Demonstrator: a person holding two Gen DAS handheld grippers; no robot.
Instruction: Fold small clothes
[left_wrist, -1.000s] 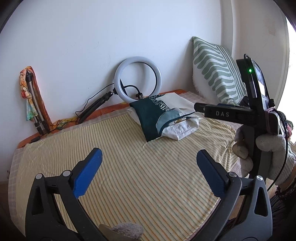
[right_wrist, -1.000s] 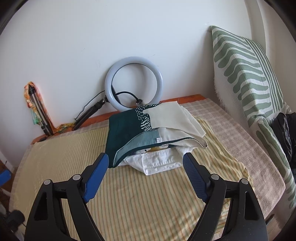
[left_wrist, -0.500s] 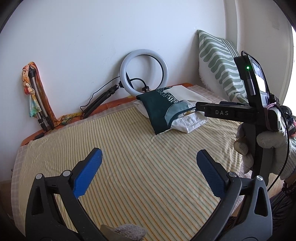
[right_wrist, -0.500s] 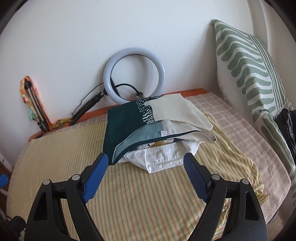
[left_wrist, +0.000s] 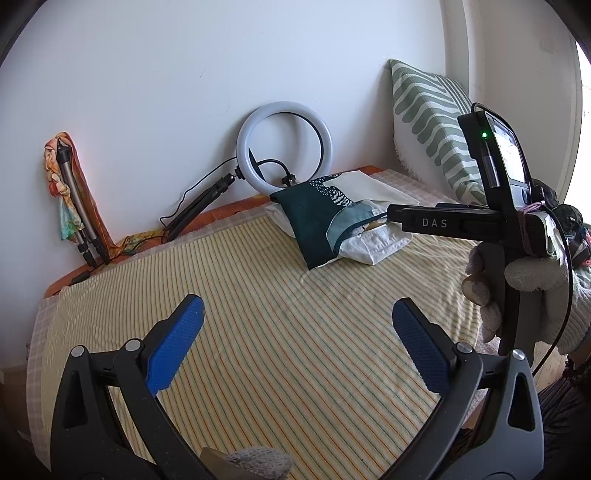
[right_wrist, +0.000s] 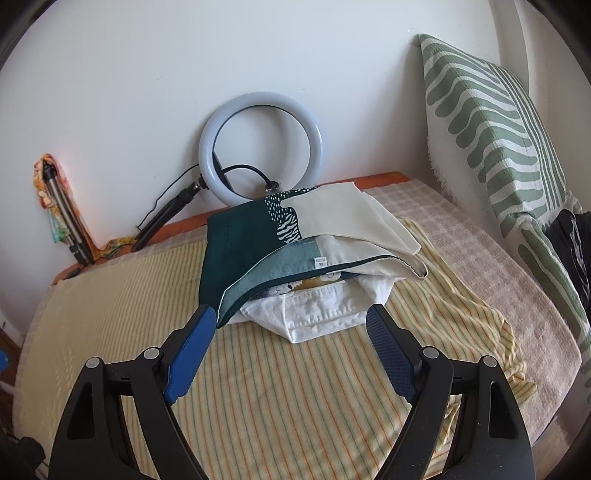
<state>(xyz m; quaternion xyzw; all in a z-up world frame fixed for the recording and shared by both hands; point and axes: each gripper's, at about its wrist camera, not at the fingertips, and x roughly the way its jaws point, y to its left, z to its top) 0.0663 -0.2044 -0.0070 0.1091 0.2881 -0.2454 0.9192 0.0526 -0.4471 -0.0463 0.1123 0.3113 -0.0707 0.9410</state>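
Observation:
A pile of small clothes lies at the far side of the striped yellow bed cover: a dark green and cream patterned garment on top, white clothes under it. The pile also shows in the left wrist view. My right gripper is open and empty, its blue pads just short of the pile's near edge. My left gripper is open and empty over bare bed cover, well short of the pile. The right gripper's body and the gloved hand show at the right of the left wrist view.
A white ring light on a tripod leans on the wall behind the pile. A green-striped pillow stands at the right. A folded tripod wrapped in colourful cloth leans at the far left. A checked sheet lies under the cover.
My right gripper has moved forward, closer to the pile of clothes. The left wrist view has shifted slightly; both grippers stay open.

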